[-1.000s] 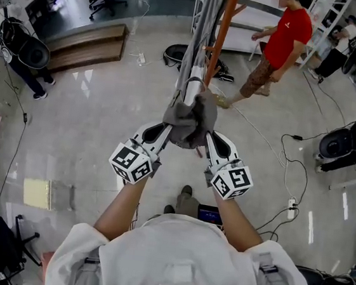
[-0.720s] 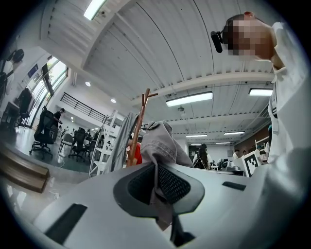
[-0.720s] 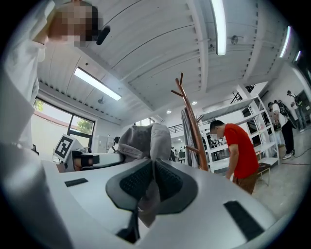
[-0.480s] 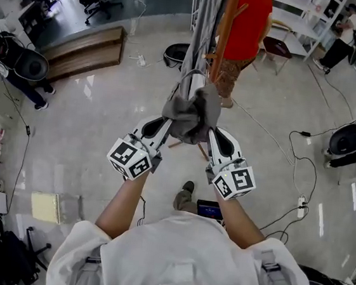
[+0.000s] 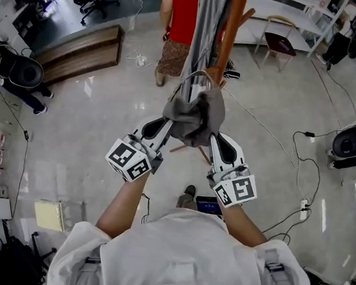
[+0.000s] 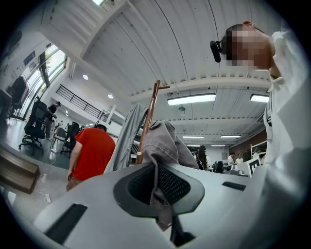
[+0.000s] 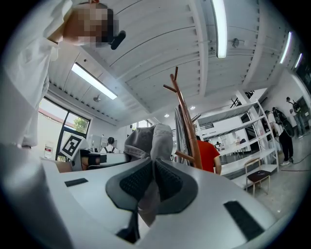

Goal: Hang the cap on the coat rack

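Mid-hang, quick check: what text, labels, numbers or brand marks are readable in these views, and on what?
No readable words or numbers in any view.
The marker cubes on the left gripper and right gripper: square black-and-white patterns only, no letters.
The cap: no logo shows.
The yellow sheet low on the left: too small to read.

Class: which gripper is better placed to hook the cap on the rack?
Probably right. Left gripper and right gripper both clamp the cap, but the rack rises on the right side, a bare peg beside the cap.
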Demonstrator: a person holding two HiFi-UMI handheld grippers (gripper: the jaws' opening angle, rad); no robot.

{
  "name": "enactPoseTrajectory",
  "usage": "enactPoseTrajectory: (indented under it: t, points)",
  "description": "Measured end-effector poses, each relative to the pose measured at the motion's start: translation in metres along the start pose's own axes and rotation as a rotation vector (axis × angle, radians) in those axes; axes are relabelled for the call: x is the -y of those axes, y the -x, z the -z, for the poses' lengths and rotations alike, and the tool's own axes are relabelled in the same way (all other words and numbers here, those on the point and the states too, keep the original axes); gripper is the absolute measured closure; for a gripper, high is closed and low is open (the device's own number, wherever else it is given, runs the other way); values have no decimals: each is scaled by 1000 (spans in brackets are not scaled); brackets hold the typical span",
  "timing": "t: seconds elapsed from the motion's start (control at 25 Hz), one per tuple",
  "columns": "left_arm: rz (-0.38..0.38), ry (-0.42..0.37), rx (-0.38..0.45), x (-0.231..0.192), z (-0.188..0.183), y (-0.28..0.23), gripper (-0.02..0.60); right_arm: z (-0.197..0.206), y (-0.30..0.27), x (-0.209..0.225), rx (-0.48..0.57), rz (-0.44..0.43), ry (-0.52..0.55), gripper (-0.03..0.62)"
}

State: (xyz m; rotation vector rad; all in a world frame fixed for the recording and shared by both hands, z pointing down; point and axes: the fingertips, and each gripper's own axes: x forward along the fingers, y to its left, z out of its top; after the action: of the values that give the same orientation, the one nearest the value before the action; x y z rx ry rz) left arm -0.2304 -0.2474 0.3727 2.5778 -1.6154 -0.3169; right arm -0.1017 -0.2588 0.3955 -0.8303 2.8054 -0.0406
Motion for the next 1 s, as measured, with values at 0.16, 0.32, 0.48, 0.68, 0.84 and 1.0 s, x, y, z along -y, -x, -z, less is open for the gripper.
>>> enactPoseTrajectory:
  t: [0.16, 0.32, 0.48, 0.68, 0.84, 1.0]
  points:
    - [-2, 21, -20, -20, -1, -16, 557, 4, -19, 10, -6, -1, 0, 557]
    - [4, 34, -40, -34, 10, -33, 558, 14, -29, 27, -11, 7, -12, 557]
    - [-9, 65, -72, -51, 23, -48, 558, 29, -38, 38, -22, 6, -26, 557]
    - [4, 73, -97, -68, 35, -59, 558, 43, -50, 46, -44, 32, -38, 557]
    - [36, 91, -107, -83, 44, -72, 558, 51, -60, 56, -57, 63, -32, 557]
    - [101, 105, -107, -92, 56, -81, 558, 62, -63, 61, -65, 122, -25, 557]
